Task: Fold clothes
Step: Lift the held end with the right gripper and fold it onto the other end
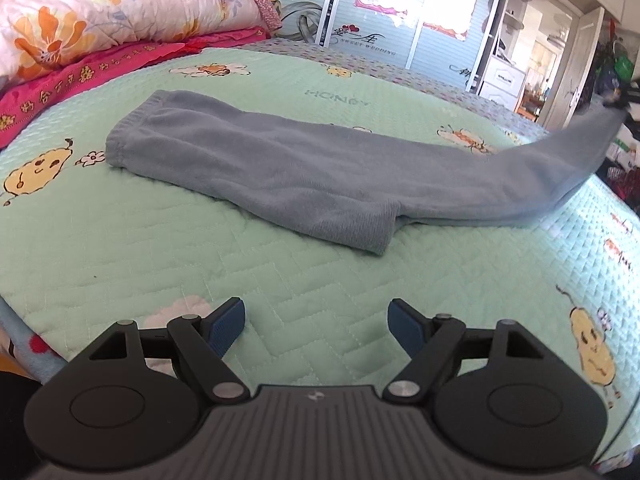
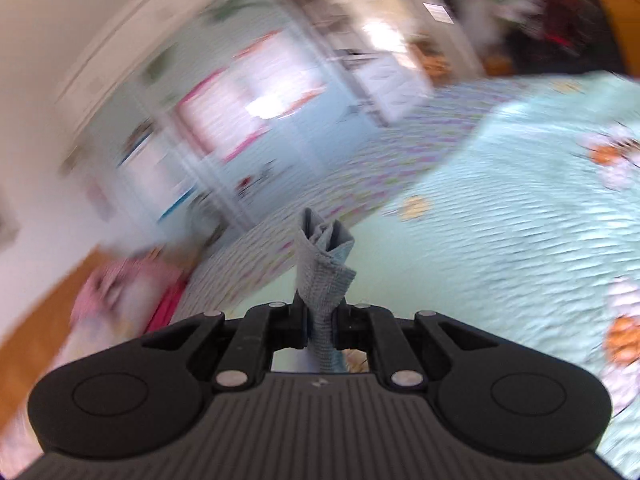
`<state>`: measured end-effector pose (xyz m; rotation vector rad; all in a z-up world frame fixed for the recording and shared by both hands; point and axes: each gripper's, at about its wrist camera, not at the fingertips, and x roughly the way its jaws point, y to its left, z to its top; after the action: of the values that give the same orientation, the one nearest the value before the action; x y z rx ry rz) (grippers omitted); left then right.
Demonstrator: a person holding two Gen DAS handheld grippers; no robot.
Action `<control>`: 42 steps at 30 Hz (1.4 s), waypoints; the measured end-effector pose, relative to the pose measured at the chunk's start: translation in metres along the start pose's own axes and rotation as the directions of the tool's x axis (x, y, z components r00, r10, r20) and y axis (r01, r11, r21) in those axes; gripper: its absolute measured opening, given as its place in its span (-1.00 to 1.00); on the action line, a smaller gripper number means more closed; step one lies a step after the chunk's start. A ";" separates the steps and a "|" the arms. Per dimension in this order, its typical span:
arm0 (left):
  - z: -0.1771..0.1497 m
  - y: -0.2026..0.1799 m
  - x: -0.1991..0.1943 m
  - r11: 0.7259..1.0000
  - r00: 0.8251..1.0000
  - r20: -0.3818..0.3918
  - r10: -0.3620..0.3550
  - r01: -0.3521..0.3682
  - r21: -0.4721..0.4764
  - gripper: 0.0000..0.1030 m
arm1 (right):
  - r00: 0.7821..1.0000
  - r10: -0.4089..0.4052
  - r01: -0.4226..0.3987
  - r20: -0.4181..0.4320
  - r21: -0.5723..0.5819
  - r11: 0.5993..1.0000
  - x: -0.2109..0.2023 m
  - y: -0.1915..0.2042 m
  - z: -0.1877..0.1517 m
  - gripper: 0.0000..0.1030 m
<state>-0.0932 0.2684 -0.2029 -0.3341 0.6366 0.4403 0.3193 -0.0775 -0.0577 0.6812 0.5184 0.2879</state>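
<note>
Left wrist view, left to right. A floral quilt was rolled up at the far left on a pink patterned blanket, both at the far edge of the bed. The green quilted bedspread, printed with pears and flowers, covered the rest. The grey-blue garment lay across the middle of it, long and narrow, ribbed hem end at the left, a shorter flap sticking toward the camera near the centre. Its right end rose off the bed, pulled up to the upper right, where it ended in a dark blurred shape, too smeared to tell. Behind stood wardrobe doors with posters, and an open doorway at the right.

The left gripper hung over bare bedspread near the close edge, fingers spread wide, blue pads apart, nothing between them, well short of the garment.

Right wrist view was heavily motion-blurred and tilted. Wall and wardrobe at left, bedspread at right. The right gripper was sharp: fingers pressed nearly together, pinching a bunched fold of the grey-blue cloth, which stuck up above the fingertips and also hung below them.
</note>
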 end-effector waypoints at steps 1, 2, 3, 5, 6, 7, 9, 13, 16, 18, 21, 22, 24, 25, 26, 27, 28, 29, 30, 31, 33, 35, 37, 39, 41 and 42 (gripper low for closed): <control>-0.001 -0.002 0.001 1.000 1.000 0.001 0.007 -0.007 0.014 0.62 | 1.000 -0.028 0.028 -0.009 0.036 0.999 0.006 -0.019 0.013 -0.78; -0.002 -0.005 0.002 1.000 1.000 0.001 0.014 -0.014 0.028 0.62 | 0.999 -0.025 0.027 -0.025 0.062 0.998 0.013 -0.035 0.020 -0.78; -0.003 -0.007 0.002 0.999 1.000 0.002 0.020 -0.020 0.043 0.63 | 0.999 -0.015 0.019 -0.043 0.087 0.996 0.021 -0.052 0.027 -0.78; -0.004 -0.012 0.002 0.997 1.000 0.009 0.027 -0.028 0.069 0.63 | 0.996 0.005 0.005 -0.085 0.116 0.993 0.035 -0.075 0.029 -0.78; -0.005 -0.013 0.002 0.997 1.000 0.014 0.026 -0.027 0.076 0.63 | 0.995 0.013 -0.001 -0.101 0.119 0.993 0.041 -0.083 0.025 -0.78; -0.005 -0.015 0.002 0.996 1.000 0.019 0.025 -0.026 0.081 0.63 | 0.993 0.026 -0.012 -0.114 0.125 0.992 0.045 -0.089 0.019 -0.78; -0.005 -0.019 0.003 0.995 0.999 0.022 0.025 -0.027 0.092 0.63 | 0.992 0.043 -0.031 -0.122 0.105 0.994 0.049 -0.093 0.005 -0.78; -0.007 -0.024 0.003 0.993 1.000 0.022 0.017 -0.019 0.116 0.63 | 0.992 0.067 -0.069 -0.110 -0.015 0.997 0.042 -0.071 -0.021 -0.78; -0.006 -0.023 0.002 0.995 1.000 0.025 0.007 -0.010 0.102 0.63 | 0.987 0.118 -0.135 -0.107 -0.176 0.975 0.027 -0.015 -0.042 -0.77; -0.006 -0.022 0.001 0.996 1.000 0.028 0.000 -0.002 0.088 0.63 | 0.979 0.168 -0.195 -0.116 -0.298 0.934 0.014 0.032 -0.063 -0.78; -0.004 -0.019 -0.001 0.998 0.999 0.033 -0.011 0.009 0.070 0.63 | 0.954 0.256 -0.298 -0.153 -0.468 0.832 -0.011 0.109 -0.116 -0.77; -0.003 -0.018 -0.002 0.998 0.999 0.035 -0.013 0.011 0.063 0.63 | 0.946 0.274 -0.323 -0.171 -0.516 0.793 -0.019 0.130 -0.141 -0.77; -0.003 -0.015 -0.004 0.999 0.999 0.040 -0.015 0.013 0.049 0.63 | 0.940 0.268 -0.341 -0.212 -0.639 0.690 -0.027 0.165 -0.205 -0.77; -0.003 -0.013 -0.006 0.999 0.999 0.041 -0.015 0.013 0.042 0.63 | 0.939 0.251 -0.343 -0.234 -0.698 0.629 -0.029 0.176 -0.240 -0.77; -0.003 -0.011 -0.007 0.999 0.999 0.040 -0.013 0.012 0.037 0.63 | 0.937 0.227 -0.348 -0.264 -0.731 0.587 -0.029 0.182 -0.276 -0.77; -0.003 -0.008 -0.008 0.999 0.999 0.038 -0.012 0.011 0.032 0.63 | 0.934 0.201 -0.357 -0.296 -0.741 0.569 -0.026 0.184 -0.307 -0.77; -0.003 -0.006 -0.008 1.000 0.999 0.036 -0.010 0.009 0.025 0.63 | 0.929 0.174 -0.367 -0.327 -0.745 0.557 -0.023 0.186 -0.336 -0.77; -0.002 -0.003 -0.008 1.000 0.999 0.033 -0.008 0.007 0.016 0.63 | 0.930 0.157 -0.361 -0.332 -0.751 0.553 -0.021 0.186 -0.358 -0.77; -0.002 0.000 -0.008 1.000 1.000 0.030 -0.005 0.005 0.006 0.63 | 0.933 0.143 -0.352 -0.330 -0.757 0.551 -0.020 0.186 -0.377 -0.77; -0.001 0.003 -0.007 1.000 1.000 0.025 -0.003 0.003 -0.004 0.63 | 0.939 0.130 -0.335 -0.320 -0.749 0.572 -0.018 0.186 -0.387 -0.77; 0.001 0.007 -0.005 1.000 1.000 0.018 -0.004 0.004 -0.025 0.63 | 0.947 0.105 -0.301 -0.304 -0.720 0.625 -0.011 0.183 -0.396 -0.77; 0.003 0.007 -0.003 0.999 1.000 0.015 -0.007 0.008 -0.033 0.63 | 0.949 0.090 -0.281 -0.301 -0.689 0.668 -0.005 0.180 -0.395 -0.77; 0.004 0.005 -0.002 0.999 1.000 0.011 -0.012 0.012 -0.030 0.63 | 0.953 0.102 -0.279 -0.287 -0.689 0.669 -0.006 0.180 -0.394 -0.77; 0.003 0.003 -0.001 1.000 1.000 0.006 -0.016 0.016 -0.024 0.63 | 0.960 0.122 -0.269 -0.252 -0.707 0.654 -0.013 0.179 -0.394 -0.77; 0.003 0.001 0.000 1.000 1.000 0.003 -0.017 0.017 -0.014 0.63 | 0.969 0.145 -0.246 -0.200 -0.739 0.627 -0.016 0.178 -0.395 -0.76; 0.003 0.001 0.000 1.000 1.000 0.003 -0.017 0.017 -0.010 0.63 | 0.971 0.148 -0.241 -0.189 -0.758 0.607 -0.016 0.179 -0.398 -0.73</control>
<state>-0.0920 0.2709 -0.2009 -0.3478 0.6289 0.4275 0.0750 0.2574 -0.1953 -0.1495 0.3636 0.7149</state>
